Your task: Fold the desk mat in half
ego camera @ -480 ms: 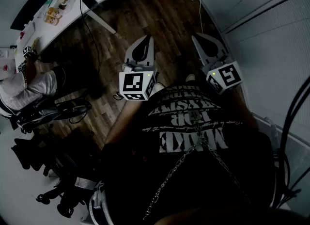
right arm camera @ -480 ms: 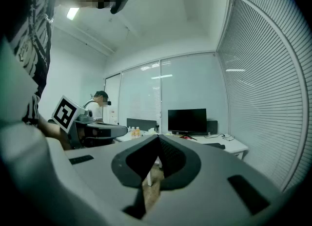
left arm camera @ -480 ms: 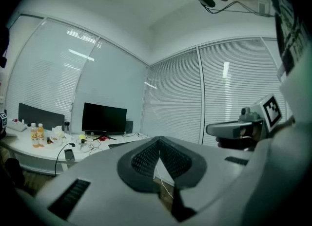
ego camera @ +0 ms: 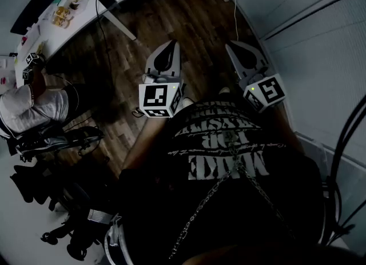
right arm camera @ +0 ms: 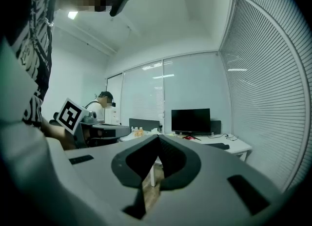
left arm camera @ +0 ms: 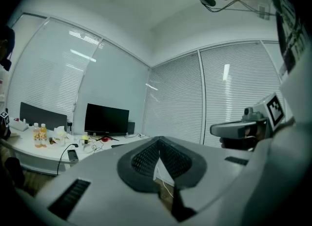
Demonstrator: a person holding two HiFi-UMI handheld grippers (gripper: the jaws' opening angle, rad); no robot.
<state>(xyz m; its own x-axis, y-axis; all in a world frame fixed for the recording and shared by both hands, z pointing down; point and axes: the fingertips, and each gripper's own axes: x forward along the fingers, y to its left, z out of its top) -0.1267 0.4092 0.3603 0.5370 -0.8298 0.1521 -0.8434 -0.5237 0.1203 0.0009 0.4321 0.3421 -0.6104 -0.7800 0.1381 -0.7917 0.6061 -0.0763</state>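
Observation:
No desk mat shows in any view. In the head view my left gripper point(ego camera: 171, 44) and right gripper point(ego camera: 230, 45) hang side by side in front of the person's black printed shirt, over a dark wooden floor. Both point away from the body, and each is shut with nothing between its jaws. Seen from the left gripper view, the left gripper point(left arm camera: 158, 145) has its dark pads pressed together, and the right gripper point(left arm camera: 243, 128) shows at the right edge. The right gripper view shows the same of the right gripper point(right arm camera: 157, 140), with the left gripper point(right arm camera: 95, 131) at the left.
A long white desk point(ego camera: 91, 15) runs across the top left with bottles, cables and a dark phone. A black monitor point(left arm camera: 106, 119) stands on it. Another person point(ego camera: 28, 107) sits at the far left among dark chairs. White blinds point(ego camera: 320, 41) line the right side.
Both grippers stay almost still, the left one drifting slightly up and left. The seated person at the left has shifted a little.

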